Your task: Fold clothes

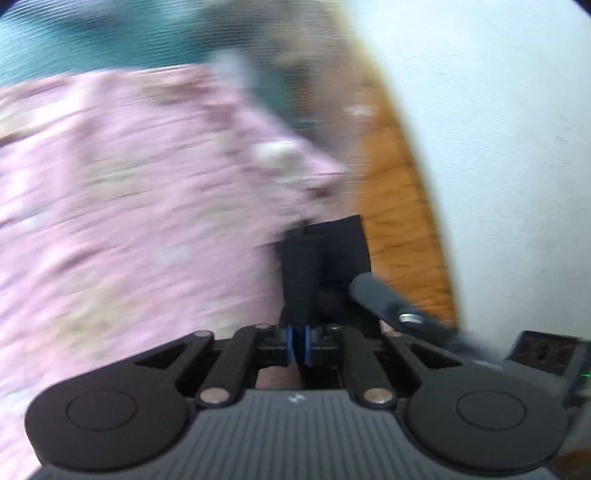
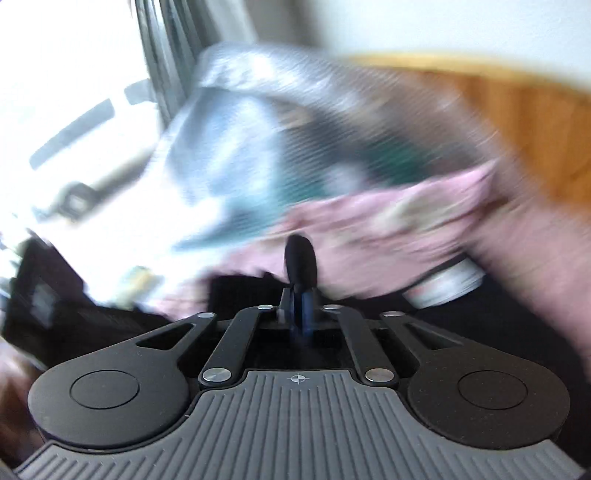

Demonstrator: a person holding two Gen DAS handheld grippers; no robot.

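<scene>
Blur smears the left view: the left gripper (image 1: 317, 254) is clenched beside the pink cloth (image 1: 140, 206), grasp uncertain. In the right view, the right gripper (image 2: 300, 258) is clenched at the cloth's edge (image 2: 369, 229); fast swinging could shake the hem loose.

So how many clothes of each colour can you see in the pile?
Pink garment: 1
Teal garment: 1
Grey-blue garment: 1
Total: 3, as far as the blur lets me tell; the pile may hide more.
</scene>
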